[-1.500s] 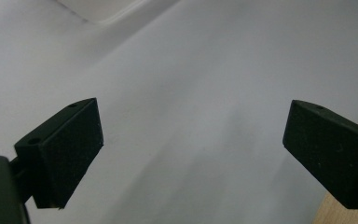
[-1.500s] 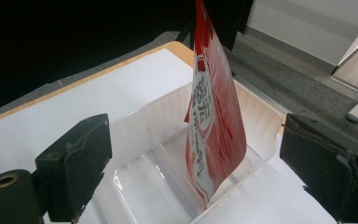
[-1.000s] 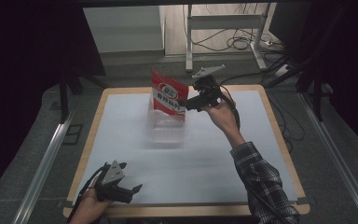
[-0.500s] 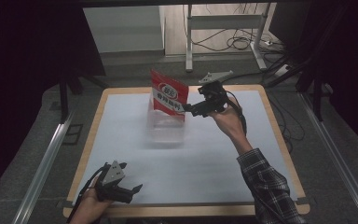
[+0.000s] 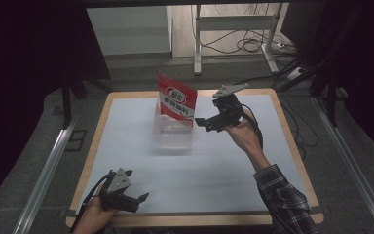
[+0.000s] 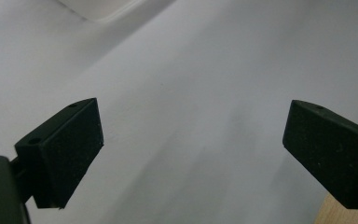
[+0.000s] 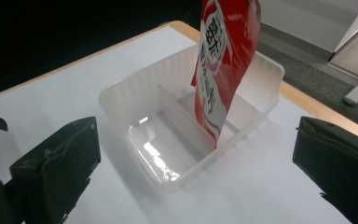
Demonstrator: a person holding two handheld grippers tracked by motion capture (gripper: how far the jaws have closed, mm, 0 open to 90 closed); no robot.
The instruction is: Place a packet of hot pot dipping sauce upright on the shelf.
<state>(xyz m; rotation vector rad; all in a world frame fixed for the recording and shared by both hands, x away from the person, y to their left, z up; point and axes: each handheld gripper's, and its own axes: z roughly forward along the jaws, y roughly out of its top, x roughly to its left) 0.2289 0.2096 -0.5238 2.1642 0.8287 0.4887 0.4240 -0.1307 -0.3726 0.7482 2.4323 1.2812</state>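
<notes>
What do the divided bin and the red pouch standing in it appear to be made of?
Bin: probably thin translucent plastic, glossy; the table shows faintly through its ribbed walls and its floor carries bright glare. Red pouch: likely flexible printed plastic film, shiny; it creases and bends while standing in the far compartment, leaning on the divider. Whether the film is foil-lined cannot be told.

Left gripper has its jaws spread wide over the white table, nothing between them; a clear container's corner sits beyond the gripper.
</notes>
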